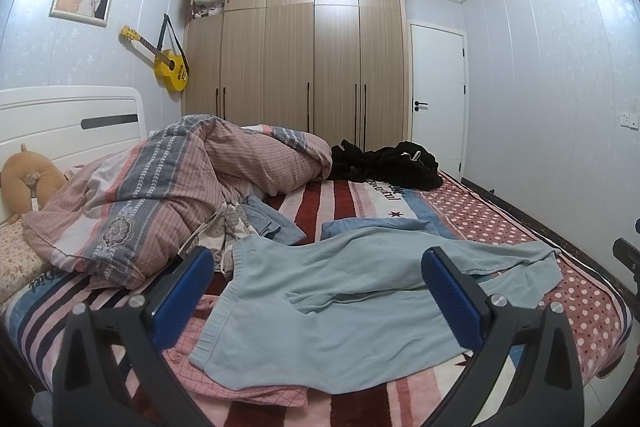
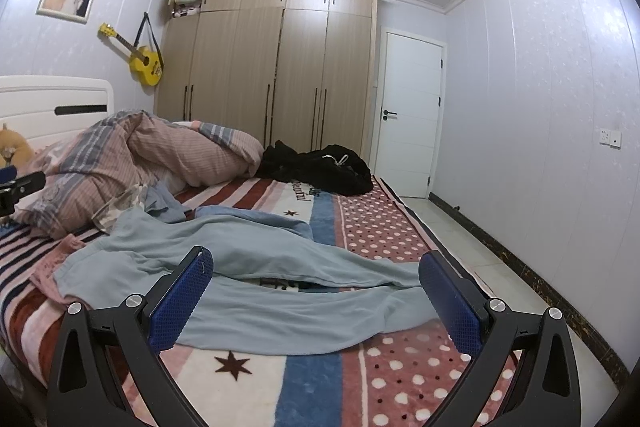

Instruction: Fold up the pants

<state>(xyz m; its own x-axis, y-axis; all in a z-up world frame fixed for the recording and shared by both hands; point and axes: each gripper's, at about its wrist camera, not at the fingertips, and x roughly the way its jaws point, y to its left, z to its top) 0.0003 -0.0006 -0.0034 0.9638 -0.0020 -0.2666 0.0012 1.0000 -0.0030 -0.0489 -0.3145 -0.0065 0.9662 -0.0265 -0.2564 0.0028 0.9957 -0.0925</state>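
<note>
Light blue pants [image 1: 340,311] lie spread out and wrinkled on the bed, waistband to the left, legs running to the right. In the right wrist view the pants [image 2: 280,291] show both legs with a gap between them. My left gripper [image 1: 318,291] is open and empty, hovering over the waist end. My right gripper [image 2: 316,295] is open and empty, hovering over the legs. Blue pads line the fingers [image 1: 182,299] of both grippers.
A striped and dotted blanket [image 2: 400,231] covers the bed. A rumpled pink-grey duvet [image 1: 160,195] lies at the left. A black garment [image 1: 384,165] sits at the far side. Pink cloth [image 1: 208,367] lies under the pants' waist. The floor [image 2: 460,239] runs along the right.
</note>
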